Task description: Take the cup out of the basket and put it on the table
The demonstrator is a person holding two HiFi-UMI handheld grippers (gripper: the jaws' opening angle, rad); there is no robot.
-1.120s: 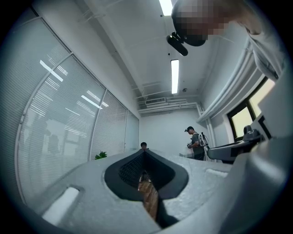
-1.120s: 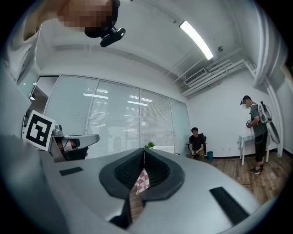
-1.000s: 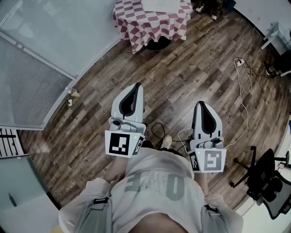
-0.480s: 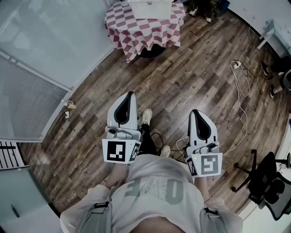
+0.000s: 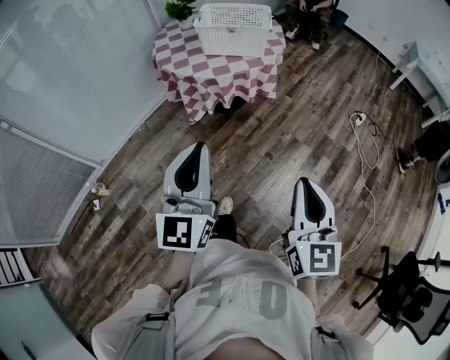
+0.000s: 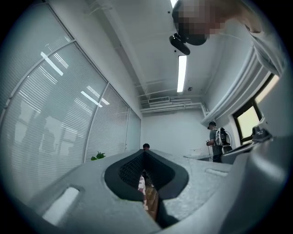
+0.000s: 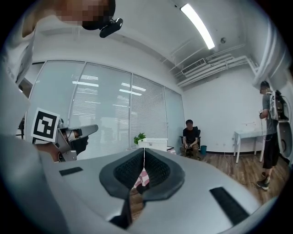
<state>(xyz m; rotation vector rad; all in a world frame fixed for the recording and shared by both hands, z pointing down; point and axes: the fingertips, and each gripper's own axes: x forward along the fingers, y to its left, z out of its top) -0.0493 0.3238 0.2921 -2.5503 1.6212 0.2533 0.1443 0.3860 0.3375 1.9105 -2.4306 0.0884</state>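
Over the last second the person has walked on across the wooden floor (image 5: 281,140). The round surface (image 5: 184,74) under its red-and-white checked cloth (image 5: 242,70) was cut off at the top of the head view before and now shows whole. The white perforated basket (image 5: 233,43) stands on its far part, with a potted plant (image 5: 181,8) just beside it. Both claws have come along, held out in front and well apart from the surface. The left claw (image 6: 145,151) has its jaws pressed together at the tips with nothing between them. The right claw (image 7: 144,150) is the same, closed and empty.

The step in hand, as I judge it, is the approach. To do it well, I would walk on until the basket is within easy reach and stop square to it. Only then would I spread 1 claw and bring it down over the rim from above, not at the wall from the side.

The cup I cannot see. It should be inside the basket, but the lattice and the distance hide what lies there, so its spot and whether it stands upright stay unknown. A seated person (image 7: 189,136) beyond the surface is cut off by the top edge of the head view.
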